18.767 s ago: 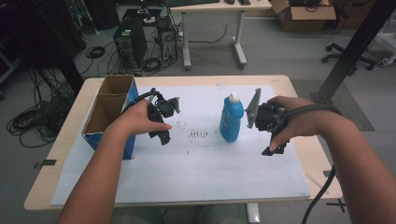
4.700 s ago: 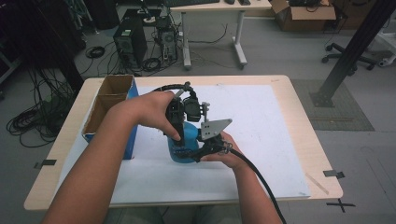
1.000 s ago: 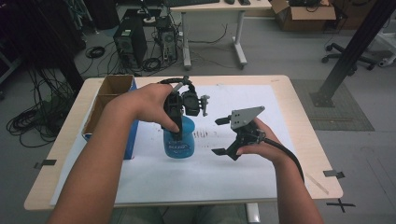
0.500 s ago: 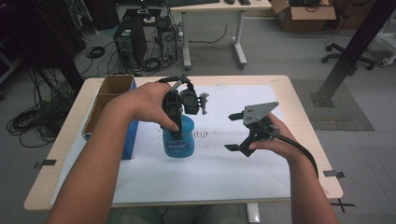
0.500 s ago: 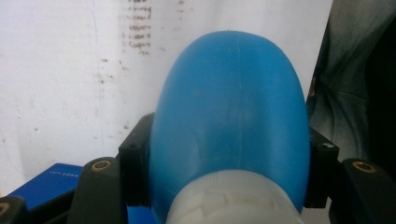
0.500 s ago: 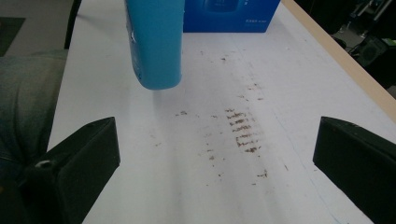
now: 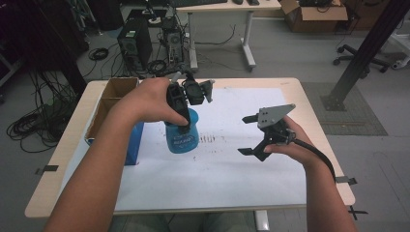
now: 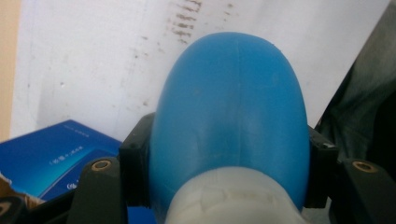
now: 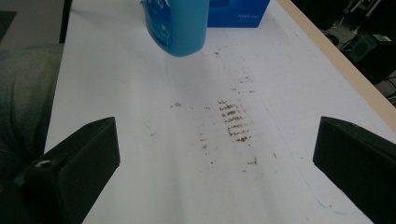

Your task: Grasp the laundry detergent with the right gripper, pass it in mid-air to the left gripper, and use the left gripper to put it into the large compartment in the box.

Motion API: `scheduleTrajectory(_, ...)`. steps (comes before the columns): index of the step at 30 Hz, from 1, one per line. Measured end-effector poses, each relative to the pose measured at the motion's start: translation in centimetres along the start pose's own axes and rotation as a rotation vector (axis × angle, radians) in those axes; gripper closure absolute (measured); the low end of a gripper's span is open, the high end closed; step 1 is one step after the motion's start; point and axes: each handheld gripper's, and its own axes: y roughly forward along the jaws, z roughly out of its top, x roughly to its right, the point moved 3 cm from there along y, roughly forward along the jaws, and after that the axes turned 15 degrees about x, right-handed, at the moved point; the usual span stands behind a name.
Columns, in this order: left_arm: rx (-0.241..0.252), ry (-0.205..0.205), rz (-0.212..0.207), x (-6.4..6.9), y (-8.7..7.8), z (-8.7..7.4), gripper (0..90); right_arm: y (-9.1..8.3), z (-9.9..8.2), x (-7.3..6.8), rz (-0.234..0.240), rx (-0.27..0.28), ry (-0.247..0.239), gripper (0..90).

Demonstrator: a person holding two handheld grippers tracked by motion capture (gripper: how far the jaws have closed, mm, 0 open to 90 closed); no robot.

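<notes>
- Left tool clamps the blue bottle near its neck; keep it upright, clear of the brown stain beside it.
- Right tool, wide open and empty, waits beyond the stain.

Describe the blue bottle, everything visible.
The blue bottle looks like smooth, slightly see-through plastic, with a rounded shoulder narrowing to a whitish neck piece and a printed label on its side. The left gripper clamps it near the top, a jaw pressed on each side. It hangs tilted, apparently lifted just off the white sheet, beside the blue box and near the brown smudges. The right gripper is apart from it.
</notes>
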Motion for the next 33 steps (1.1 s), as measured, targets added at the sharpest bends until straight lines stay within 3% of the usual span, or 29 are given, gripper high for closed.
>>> scheduleTrajectory(14, 0.044, -0.134, 0.011, -0.6, -2.5, 0.5, 37.4, -1.0, 0.8, 1.0, 0.005, -0.064, -0.024, 0.9)
scheduleTrajectory(16, 0.045, -0.135, 0.014, -0.6, -2.9, 0.6, 37.4, -1.1, 0.8, 1.1, 0.011, -0.079, -0.024, 0.9)
scheduleTrajectory(24, 0.104, -0.197, 0.085, -1.7, -4.8, 0.8, 37.4, -1.2, 0.6, 1.3, 0.027, -0.107, -0.028, 1.1)
scheduleTrajectory(33, 0.087, -0.303, 0.125, -2.9, -6.6, 0.1, 37.5, -1.5, 0.5, 1.7, 0.037, -0.156, -0.029, 1.2)
